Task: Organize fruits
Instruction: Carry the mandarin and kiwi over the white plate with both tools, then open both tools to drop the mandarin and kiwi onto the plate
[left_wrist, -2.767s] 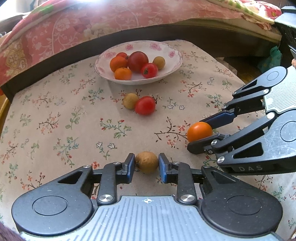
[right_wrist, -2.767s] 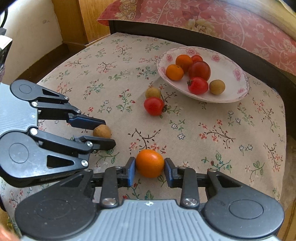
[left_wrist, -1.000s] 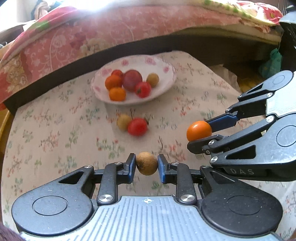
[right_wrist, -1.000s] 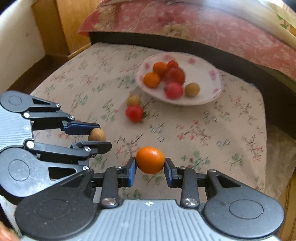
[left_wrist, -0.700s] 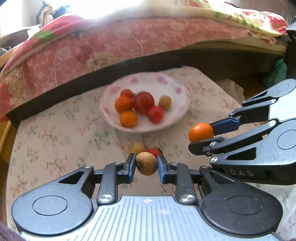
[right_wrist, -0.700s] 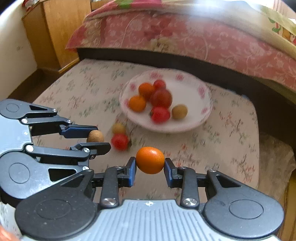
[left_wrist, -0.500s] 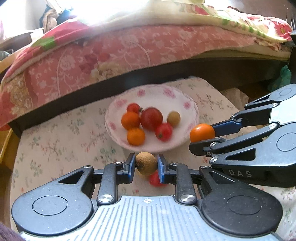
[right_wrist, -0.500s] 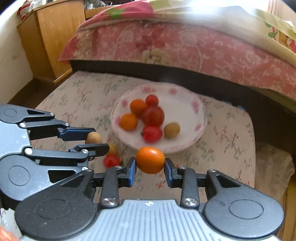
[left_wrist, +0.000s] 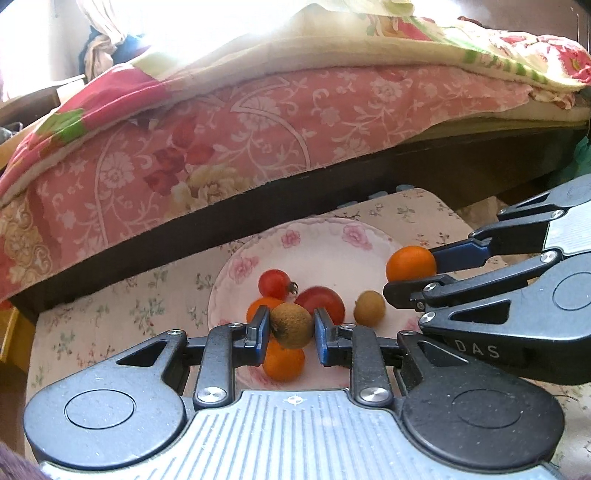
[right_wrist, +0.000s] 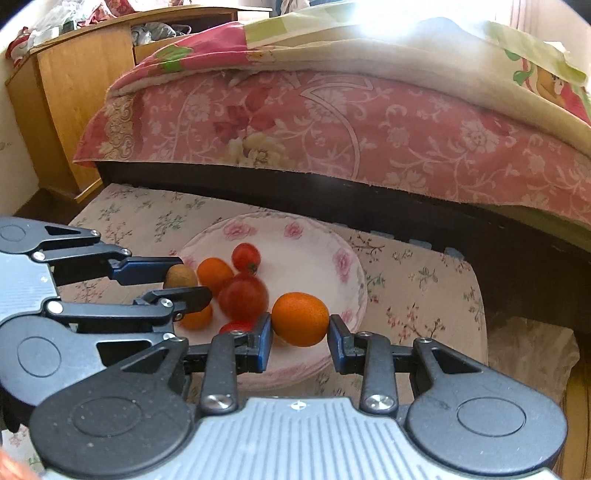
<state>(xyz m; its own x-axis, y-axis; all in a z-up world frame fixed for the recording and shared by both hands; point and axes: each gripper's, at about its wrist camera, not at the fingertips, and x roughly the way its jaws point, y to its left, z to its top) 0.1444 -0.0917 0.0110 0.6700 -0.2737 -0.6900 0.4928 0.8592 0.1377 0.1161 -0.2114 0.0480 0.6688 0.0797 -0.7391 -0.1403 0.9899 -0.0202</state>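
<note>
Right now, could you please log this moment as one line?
left tongs: hold longan | right tongs: hold orange | both over bowl | next: release

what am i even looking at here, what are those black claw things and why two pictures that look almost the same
Those black claws are hand-held tongs: a person holds one in each hand, with no robot arm. Each carries a wide-angle camera looking along its own fingers, so you see the same moment from two sides.

In the left camera's picture, the left tongs grip a small brown fruit, and the other tool pokes in from the right. In the right camera's picture, the right tongs grip an orange fruit.

Both hang over a flowered plate already holding red and orange fruits, on a floral cloth beside a bed.
</note>
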